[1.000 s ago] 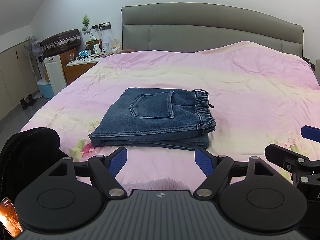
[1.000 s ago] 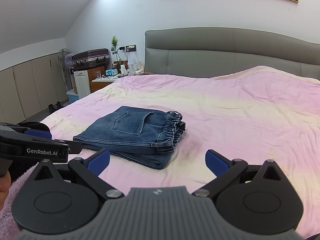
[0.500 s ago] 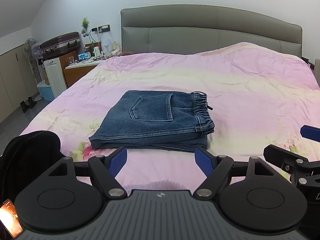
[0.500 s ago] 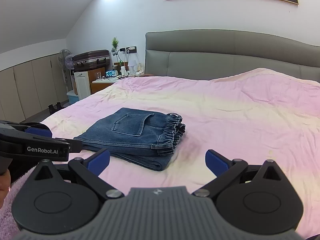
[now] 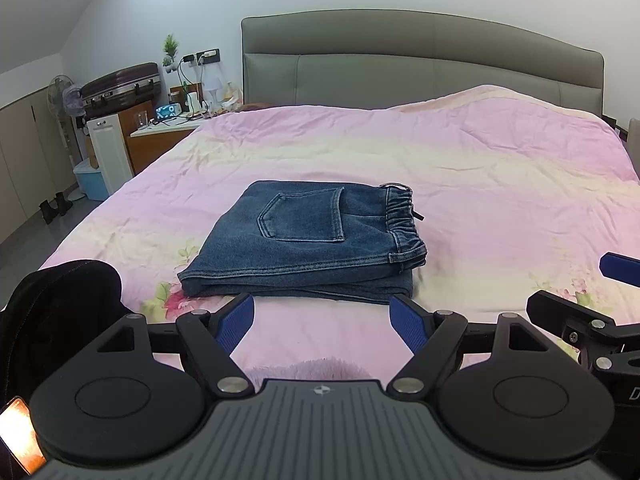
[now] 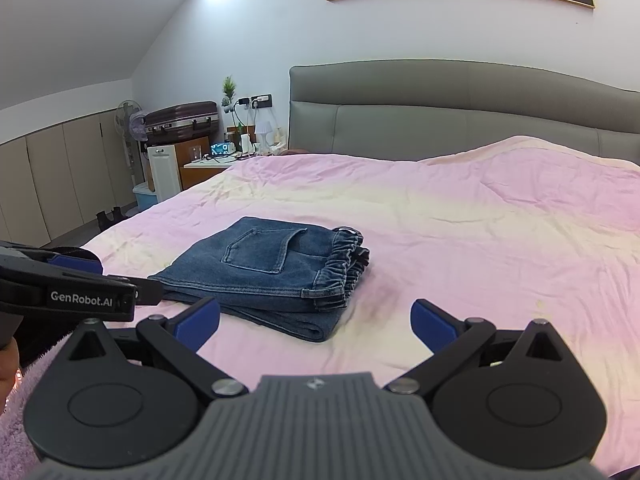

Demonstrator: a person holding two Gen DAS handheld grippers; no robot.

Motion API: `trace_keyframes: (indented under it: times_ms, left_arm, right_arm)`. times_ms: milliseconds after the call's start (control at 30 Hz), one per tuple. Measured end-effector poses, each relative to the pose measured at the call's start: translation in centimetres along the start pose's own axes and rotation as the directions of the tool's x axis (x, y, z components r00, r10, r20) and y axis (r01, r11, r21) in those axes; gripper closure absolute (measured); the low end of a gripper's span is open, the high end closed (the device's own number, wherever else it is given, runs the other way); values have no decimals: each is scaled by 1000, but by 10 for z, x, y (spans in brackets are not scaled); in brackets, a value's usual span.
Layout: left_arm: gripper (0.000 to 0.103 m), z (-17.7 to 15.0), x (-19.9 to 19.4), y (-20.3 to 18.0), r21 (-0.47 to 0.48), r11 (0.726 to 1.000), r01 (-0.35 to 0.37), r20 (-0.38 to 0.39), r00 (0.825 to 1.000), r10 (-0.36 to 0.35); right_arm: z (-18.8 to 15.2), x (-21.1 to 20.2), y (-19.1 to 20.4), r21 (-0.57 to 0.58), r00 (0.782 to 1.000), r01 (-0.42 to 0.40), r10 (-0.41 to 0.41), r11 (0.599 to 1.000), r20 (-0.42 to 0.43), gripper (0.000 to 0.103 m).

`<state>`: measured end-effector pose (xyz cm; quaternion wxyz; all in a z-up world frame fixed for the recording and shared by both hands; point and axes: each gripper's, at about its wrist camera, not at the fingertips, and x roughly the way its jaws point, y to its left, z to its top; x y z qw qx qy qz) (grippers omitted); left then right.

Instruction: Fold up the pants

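Blue denim pants [image 5: 308, 248] lie folded into a compact rectangle on the pink bedspread [image 5: 500, 184], back pocket up, elastic waistband at the right. They also show in the right wrist view [image 6: 268, 276]. My left gripper [image 5: 322, 318] is open and empty, just in front of the pants' near edge, not touching them. My right gripper [image 6: 316, 320] is open and empty, in front of and to the right of the pants. The left gripper's body [image 6: 72, 292] shows at the left of the right wrist view.
A grey padded headboard [image 5: 420, 64] stands at the far end of the bed. A bedside table [image 5: 168, 136], a white cabinet, a suitcase [image 5: 120, 88] and a fan stand left of the bed. A black garment [image 5: 56, 312] lies at the near left.
Both grippers have drawn back slightly and tilted upward, so the folded pants sit a little lower in the views. The pants have not moved. Both grippers stay open.
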<state>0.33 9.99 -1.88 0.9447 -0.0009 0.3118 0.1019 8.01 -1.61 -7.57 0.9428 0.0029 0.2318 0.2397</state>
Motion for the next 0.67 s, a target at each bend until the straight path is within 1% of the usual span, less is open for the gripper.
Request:
trace_keyframes:
  times_ms: [267,667]
  left_arm:
    - [13,0,-1,0,0,1000,-14,3,1000,14]
    - [13,-1,-1,1,-6,1000,-12,4,1000,12]
  right_arm:
    - [0,0,0,2,1000,0,0,1000,0,5]
    - [-1,-1,0,11,1000,1,-1,1000,-8,5]
